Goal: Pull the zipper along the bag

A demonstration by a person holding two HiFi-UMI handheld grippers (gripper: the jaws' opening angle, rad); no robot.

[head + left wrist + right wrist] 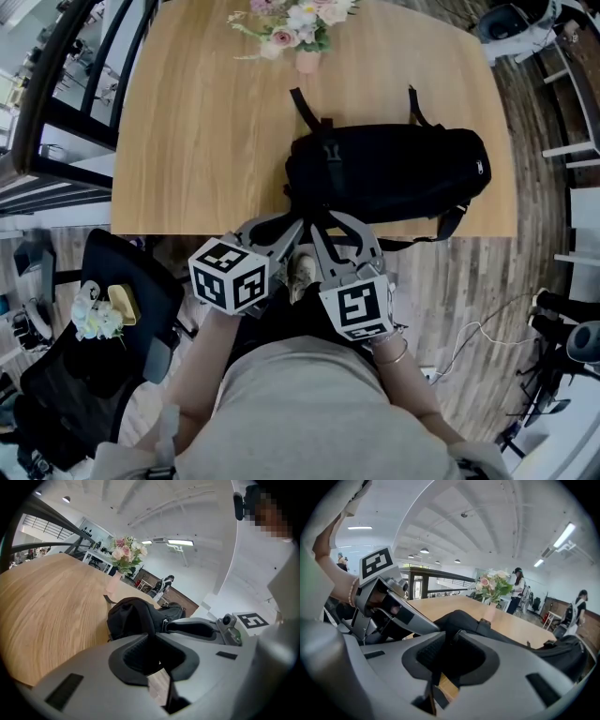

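Both left tool (294, 225) and right tool (323, 227) pinch the bag's (394, 173) near edge.

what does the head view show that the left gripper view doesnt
Only the head view: the black office chair, the wood floor with a white cable, and the person's torso.
Only the left gripper view: the ceiling lights and, close up, the left gripper closed on the bag.
Both: the black bag, the wooden table and the pink flowers.
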